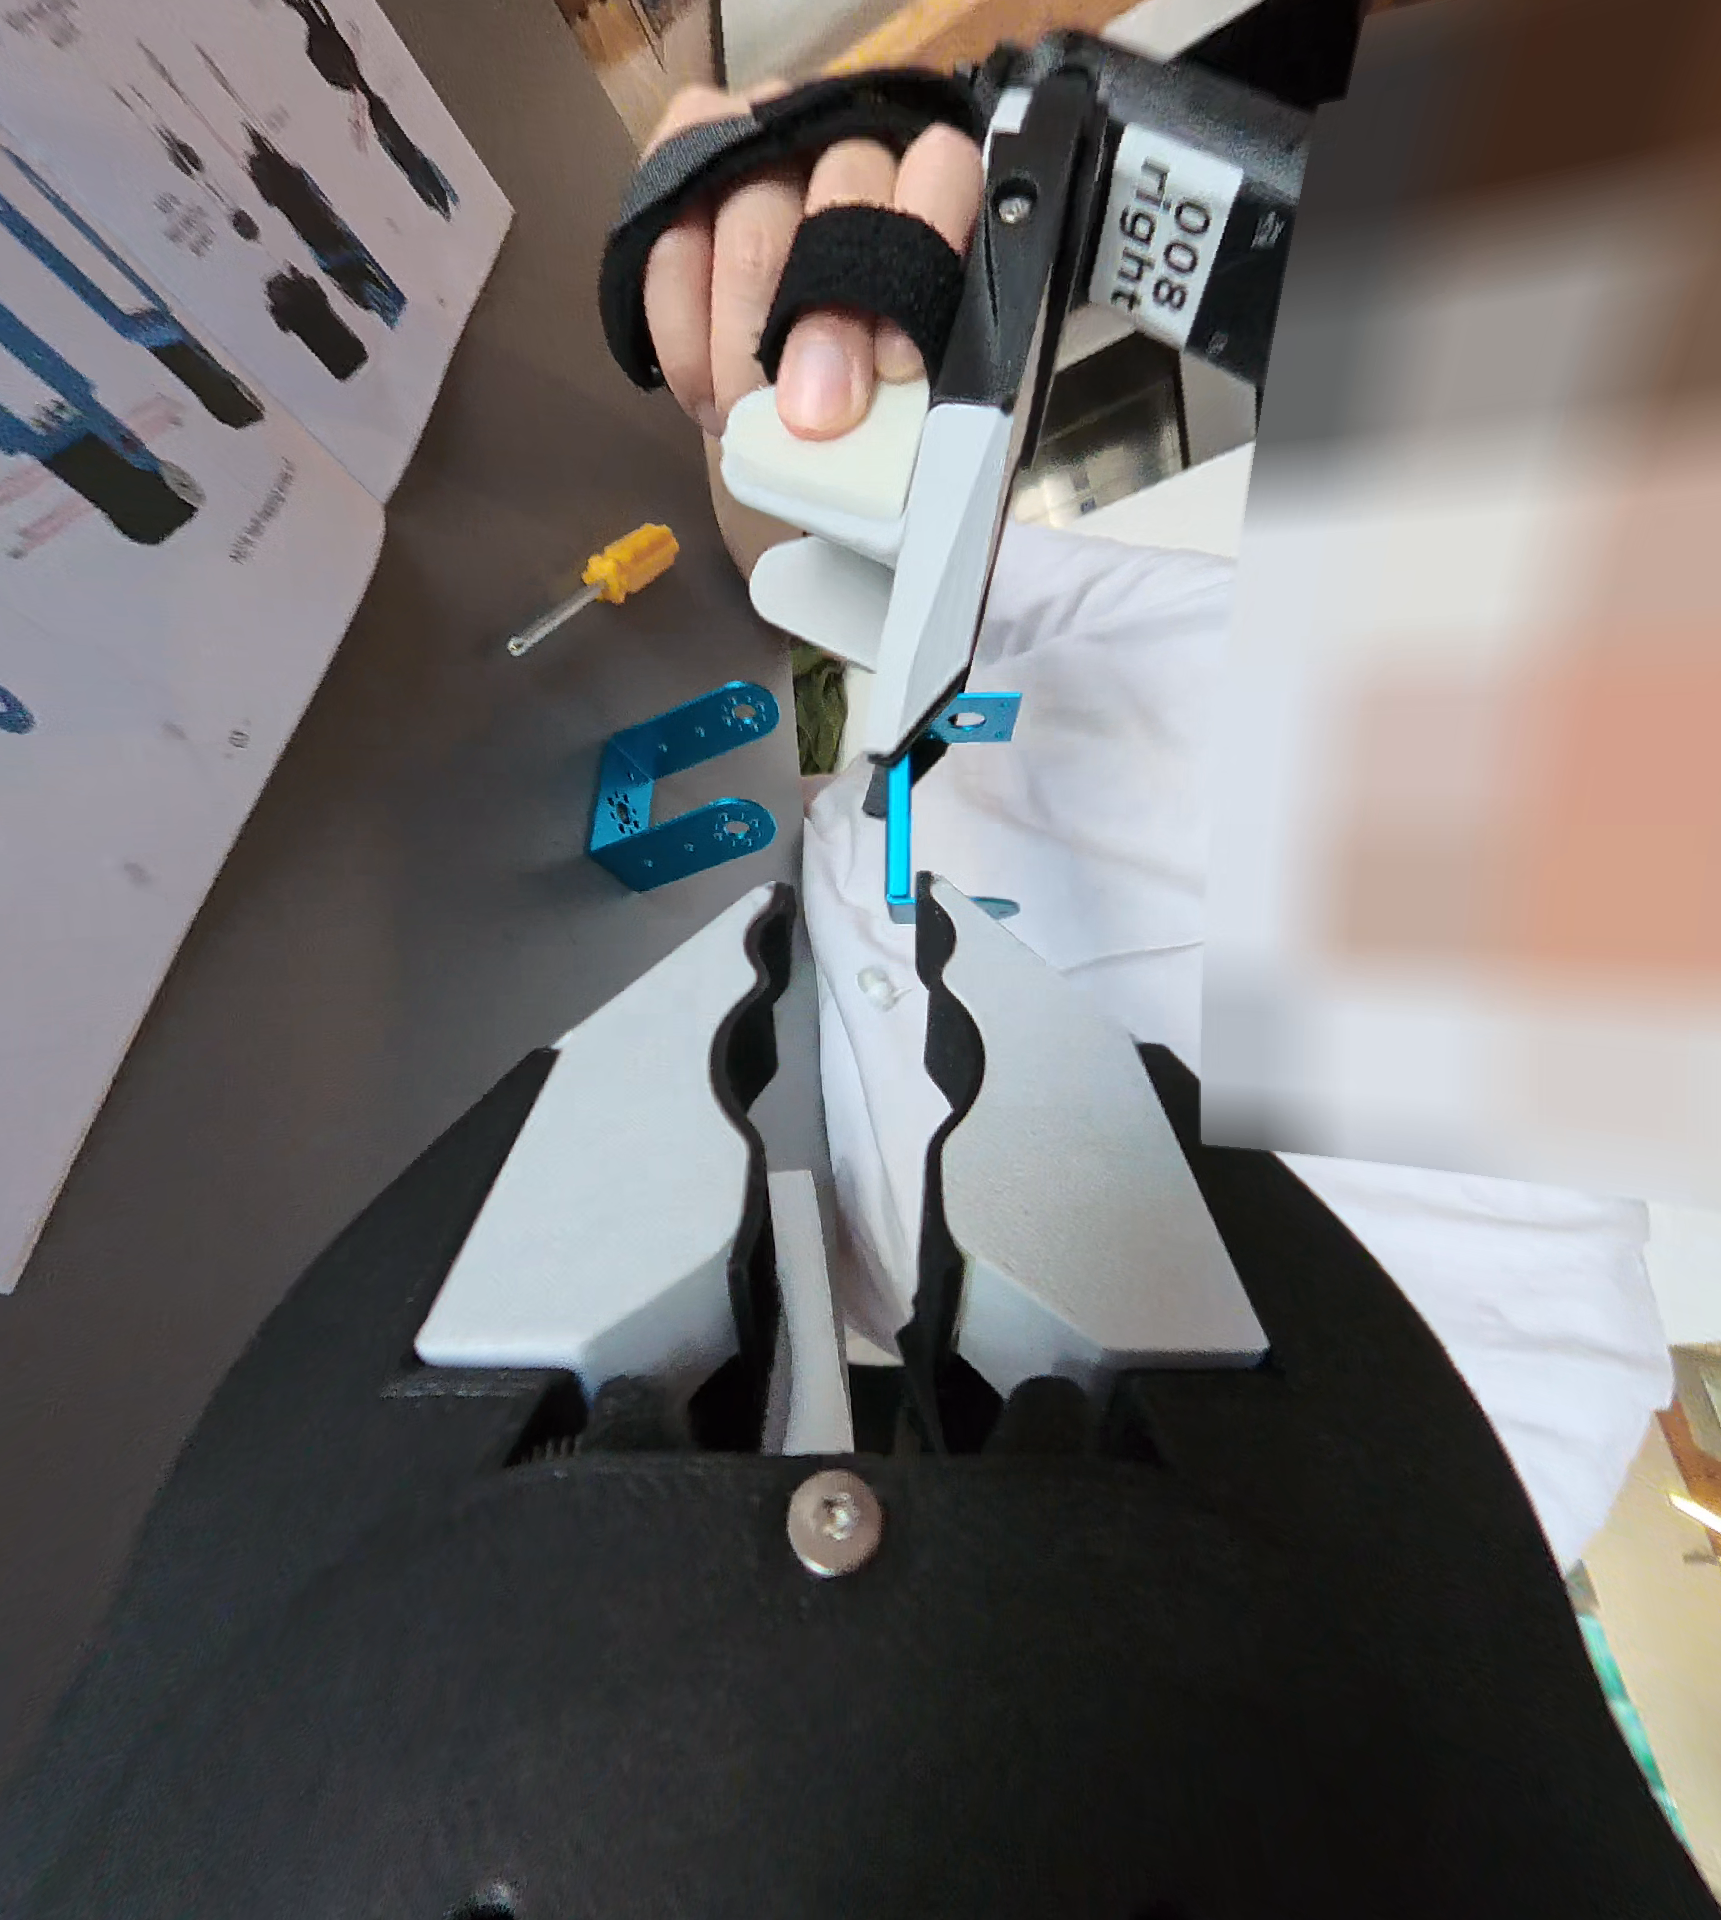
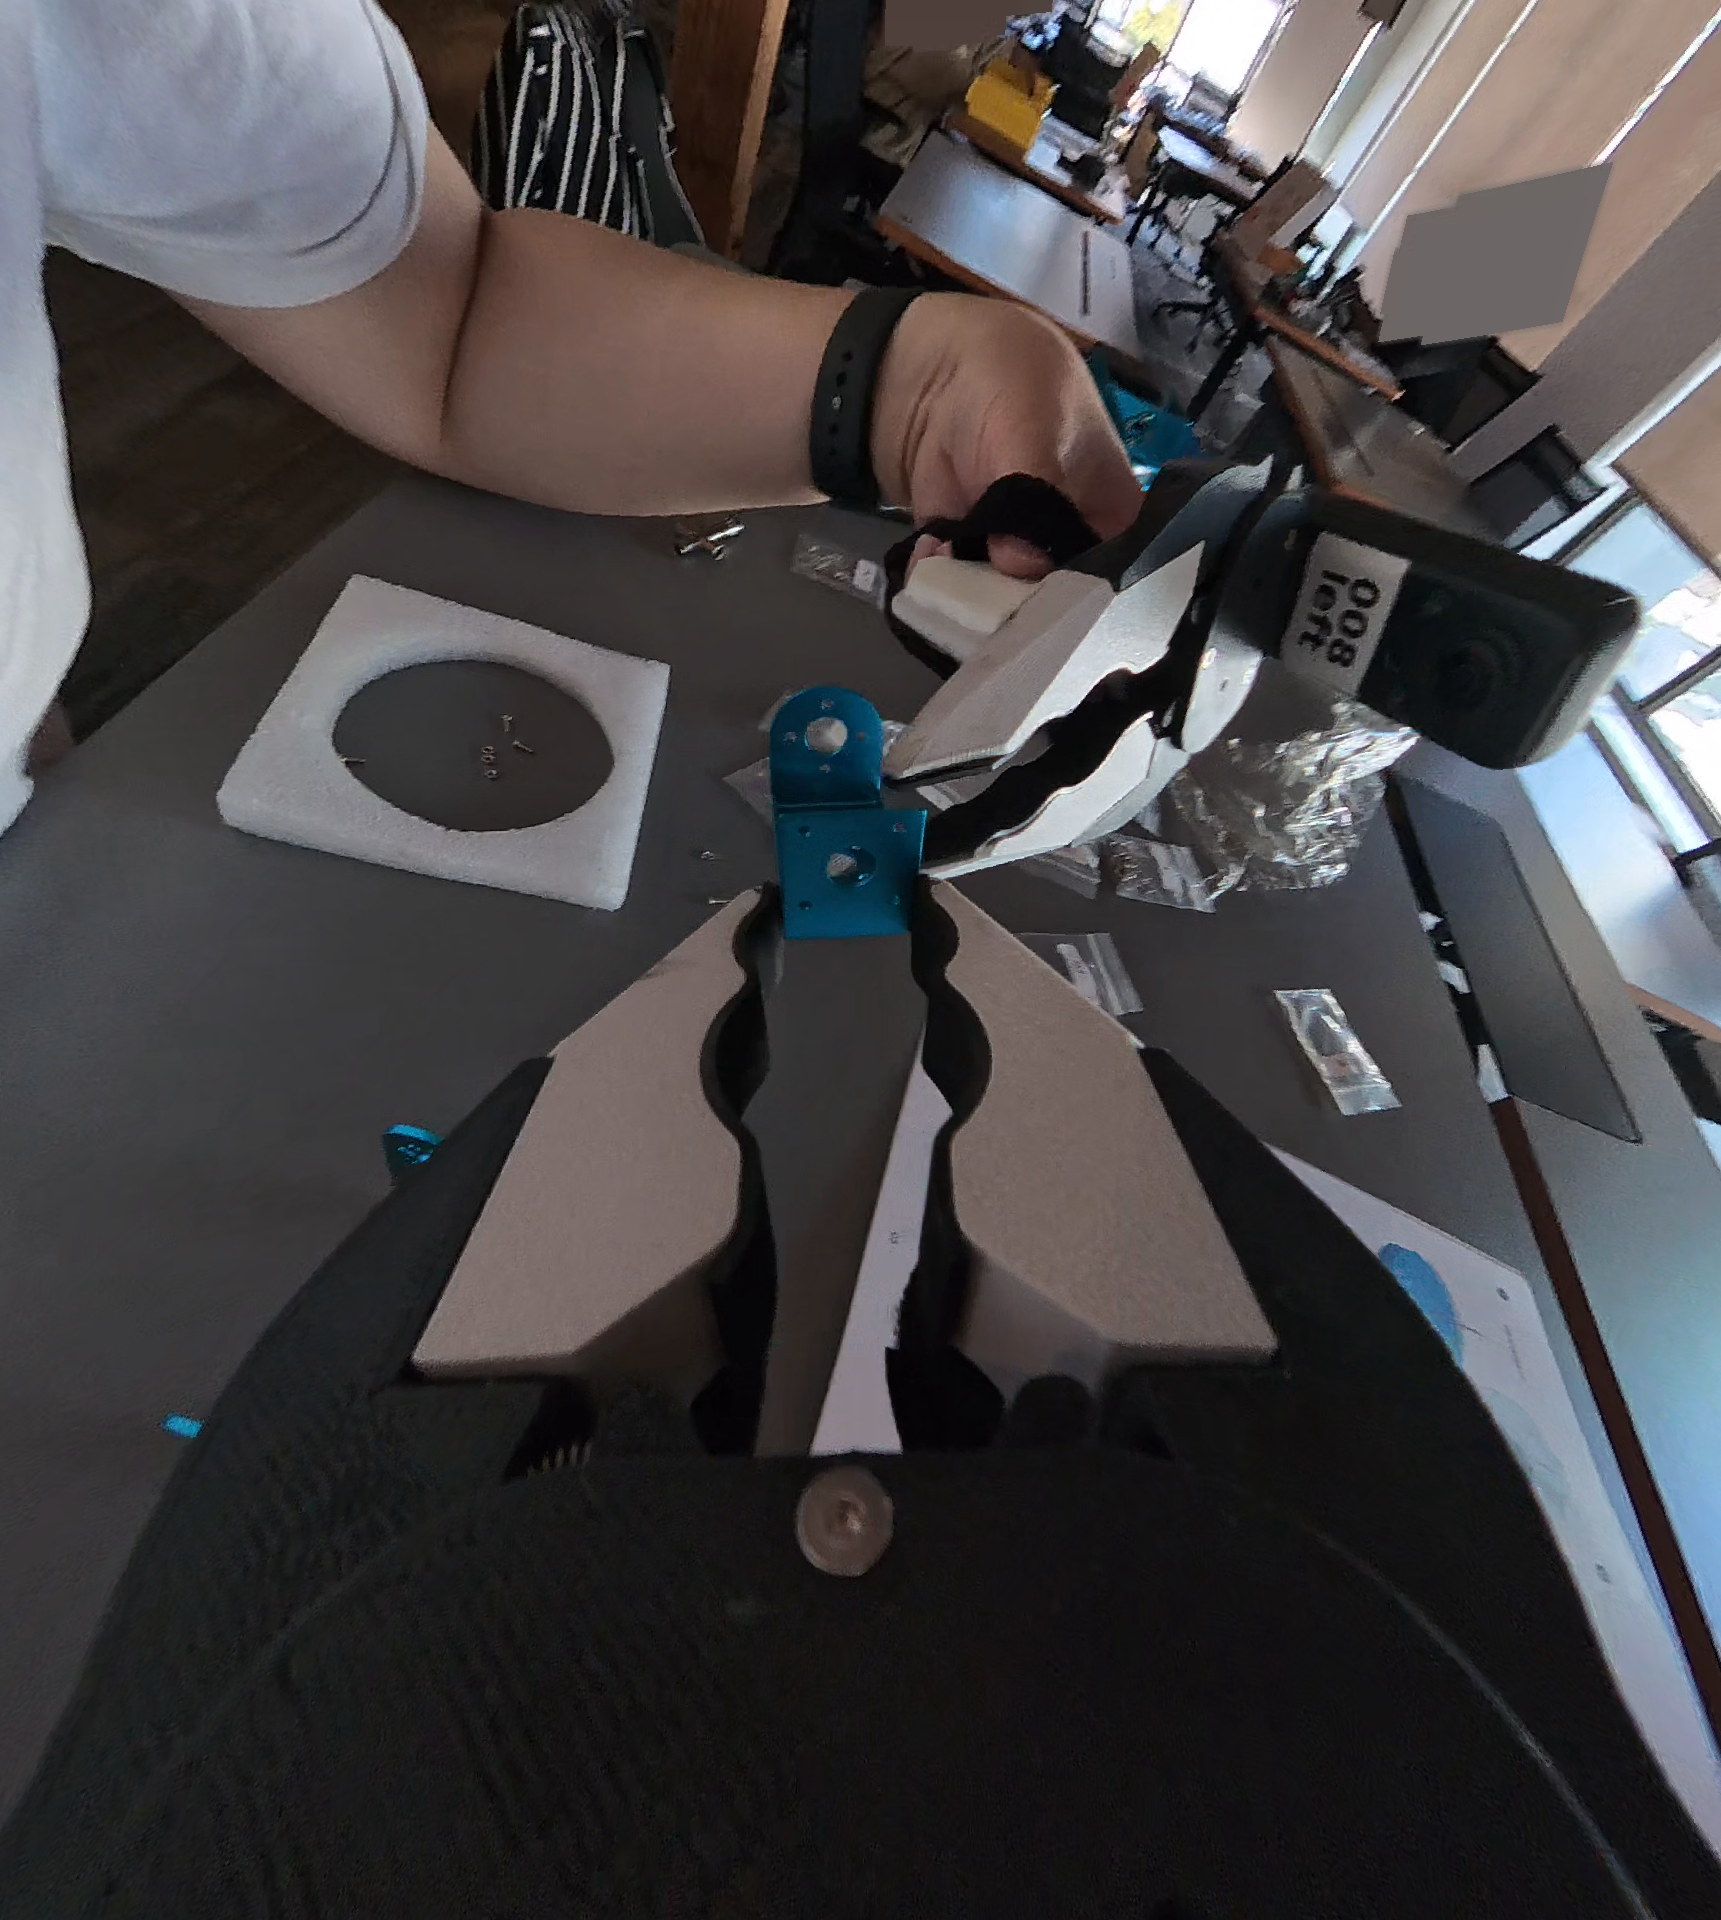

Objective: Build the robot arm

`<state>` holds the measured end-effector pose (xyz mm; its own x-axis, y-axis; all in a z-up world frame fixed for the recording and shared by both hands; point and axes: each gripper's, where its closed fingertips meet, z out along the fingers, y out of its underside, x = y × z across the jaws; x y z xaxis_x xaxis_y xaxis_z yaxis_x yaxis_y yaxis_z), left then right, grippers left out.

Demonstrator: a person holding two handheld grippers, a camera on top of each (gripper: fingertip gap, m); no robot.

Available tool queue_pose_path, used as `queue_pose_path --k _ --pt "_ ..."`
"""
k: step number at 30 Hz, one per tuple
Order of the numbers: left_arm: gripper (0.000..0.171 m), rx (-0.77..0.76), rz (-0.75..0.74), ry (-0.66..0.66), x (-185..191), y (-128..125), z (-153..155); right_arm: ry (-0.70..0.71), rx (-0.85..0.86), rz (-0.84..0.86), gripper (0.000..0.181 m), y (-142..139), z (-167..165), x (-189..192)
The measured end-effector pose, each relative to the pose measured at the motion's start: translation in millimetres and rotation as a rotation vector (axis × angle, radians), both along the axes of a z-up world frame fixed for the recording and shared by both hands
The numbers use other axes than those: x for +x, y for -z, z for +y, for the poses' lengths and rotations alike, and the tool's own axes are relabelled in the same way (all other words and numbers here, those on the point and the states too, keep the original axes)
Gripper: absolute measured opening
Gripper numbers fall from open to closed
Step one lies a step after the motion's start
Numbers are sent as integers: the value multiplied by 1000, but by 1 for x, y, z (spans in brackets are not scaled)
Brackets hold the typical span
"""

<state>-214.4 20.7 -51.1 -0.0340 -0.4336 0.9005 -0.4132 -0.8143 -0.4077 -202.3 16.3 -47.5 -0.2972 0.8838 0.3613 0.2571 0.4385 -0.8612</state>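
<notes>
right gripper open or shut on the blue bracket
Shut on it: the right gripper has both fingertips against the edges of the blue bracket, held above the table.

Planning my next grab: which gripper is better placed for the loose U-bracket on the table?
Probably left: the left gripper is open, with the U-bracket lying near its tips; the right gripper is shut on another bracket.

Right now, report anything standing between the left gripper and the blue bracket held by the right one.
Nothing visible. The open left gripper has its tips right at the blue bracket, which the right gripper pinches; the second bracket and screwdriver lie aside on the table.
</notes>
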Motion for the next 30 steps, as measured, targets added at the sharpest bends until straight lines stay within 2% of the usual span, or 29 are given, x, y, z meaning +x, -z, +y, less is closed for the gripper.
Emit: queue_pose_path --k 3,5,9,11,15,17,21,25,26,28,30 --pt "27 -30 -29 -21 -1 -2 4 39 100 86 24 -11 3 0" --pt "32 -78 -62 19 2 -5 -4 40 192 124 23 -17 -1 0" --pt "29 -109 -138 119 11 -13 -23 34 412 147 23 -19 -14 -2" --pt "20 -161 -206 177 15 -23 -32 17 542 186 23 -22 -23 -4" --pt "27 -237 -253 212 16 -26 -36 75 866 290 23 -33 -27 -4" --pt "29 -269 -269 222 15 -26 -36 101 973 315 23 -34 -26 -3" --pt "48 -308 -292 217 13 -27 -33 130 1037 330 23 -31 -21 -1" --pt "61 -230 -202 263 16 -14 -48 128 1056 295 23 -22 -17 -2" --pt "56 -225 -194 289 15 -14 -52 122 1061 283 23 -19 -18 -3" --pt "27 -222 -219 309 15 -19 -54 112 1071 276 23 -15 -19 -5" --pt "26 -223 -206 292 16 -16 -51 117 1085 273 23 -13 -17 -5"
